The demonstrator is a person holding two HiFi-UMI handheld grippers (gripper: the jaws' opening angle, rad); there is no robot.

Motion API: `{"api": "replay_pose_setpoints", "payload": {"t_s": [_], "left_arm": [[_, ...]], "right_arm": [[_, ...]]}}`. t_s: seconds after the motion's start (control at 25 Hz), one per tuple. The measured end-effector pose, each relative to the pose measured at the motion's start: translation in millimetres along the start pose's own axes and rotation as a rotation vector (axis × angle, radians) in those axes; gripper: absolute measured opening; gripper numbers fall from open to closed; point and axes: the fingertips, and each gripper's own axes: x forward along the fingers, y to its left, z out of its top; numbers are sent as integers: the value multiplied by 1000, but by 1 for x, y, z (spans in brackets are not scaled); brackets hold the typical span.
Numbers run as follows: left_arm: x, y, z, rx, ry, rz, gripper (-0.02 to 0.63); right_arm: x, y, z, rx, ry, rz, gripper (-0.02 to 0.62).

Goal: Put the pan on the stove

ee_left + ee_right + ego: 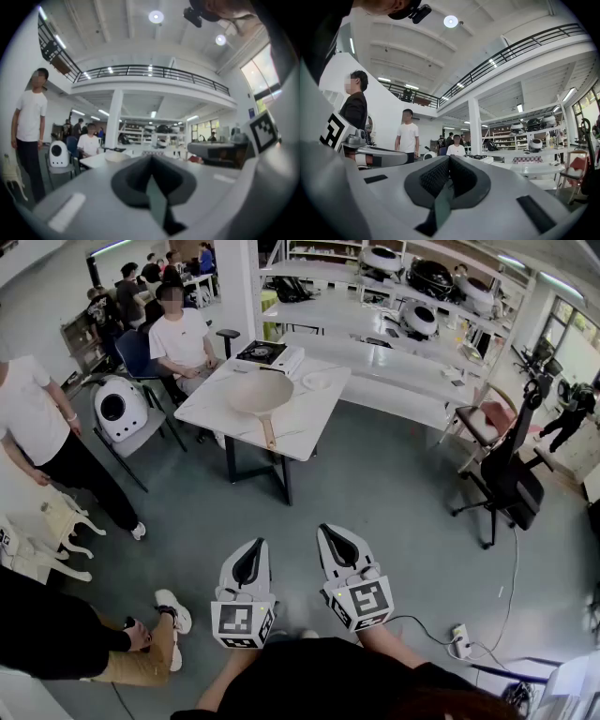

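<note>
Beige pan (260, 393) sits on the table (302, 430) near the stove (262, 353), well apart from left gripper (249, 562) and right gripper (339, 546) in the head view; left gripper view, then right gripper view, show jaws closed on nothing, so reaching unopened could shove the pan's handle aside

The pan (260, 393) looks matt, its handle (269, 434) wooden, the table (307, 416) smooth and glossy.

Your left claw (254, 545): jaws pressed together, nothing between them, pointing level, away from you. Your right claw (330, 531): jaws likewise together, empty, level, tip slightly ahead of left. Both side by side, near each other, low before your body. Left forearm (223, 681), right forearm (382, 641) bare, reaching forward.
</note>
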Motion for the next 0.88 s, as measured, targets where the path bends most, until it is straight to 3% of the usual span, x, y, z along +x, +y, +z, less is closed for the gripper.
{"api": "replay_pose_setpoints", "payload": {"t_s": [0.88], "left_arm": [[44,4,-21,-36,2,-17,9]], "right_arm": [[23,-31,-26,67,-12,24,23]]}}
